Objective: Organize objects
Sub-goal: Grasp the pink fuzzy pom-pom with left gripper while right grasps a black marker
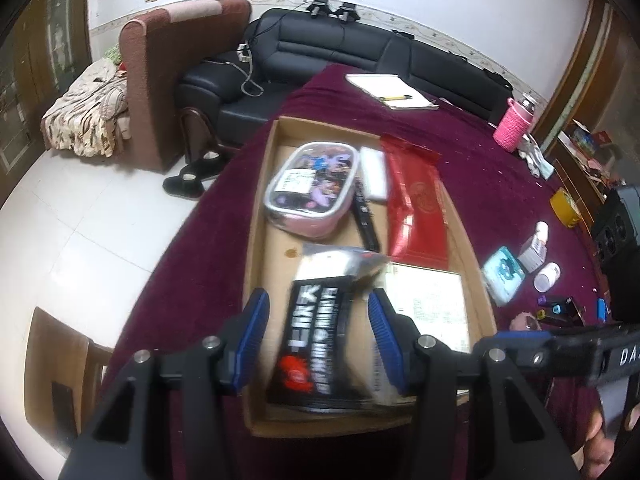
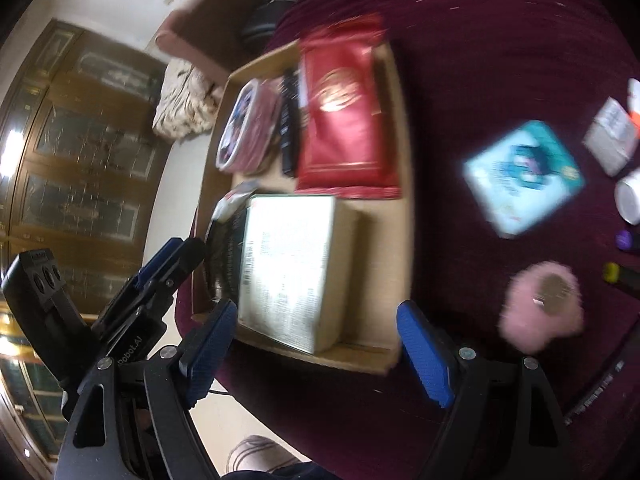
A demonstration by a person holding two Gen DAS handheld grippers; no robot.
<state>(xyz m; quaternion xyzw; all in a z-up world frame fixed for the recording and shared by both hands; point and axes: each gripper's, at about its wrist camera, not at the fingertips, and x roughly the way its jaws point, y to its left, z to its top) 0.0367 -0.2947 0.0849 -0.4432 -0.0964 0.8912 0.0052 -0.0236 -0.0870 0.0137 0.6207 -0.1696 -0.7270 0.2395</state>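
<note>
The left gripper (image 1: 318, 330) hangs with its blue pads spread wide above a black packet (image 1: 316, 336) with white lettering, not pinching it. That packet lies at the near end of the shallow cardboard tray (image 1: 260, 216), beside a white printed box (image 2: 288, 264). The right gripper (image 2: 316, 344) is spread too, holding nothing, over the tray's near right corner. Farther in lie a red pouch (image 2: 344, 120), a slim black stick (image 1: 366, 220) and a clear cartoon-print case (image 1: 312, 188). On the maroon cloth (image 1: 480, 184) to the right rest a teal card box (image 2: 524, 182) and a pink fluffy thing (image 2: 542, 312).
</note>
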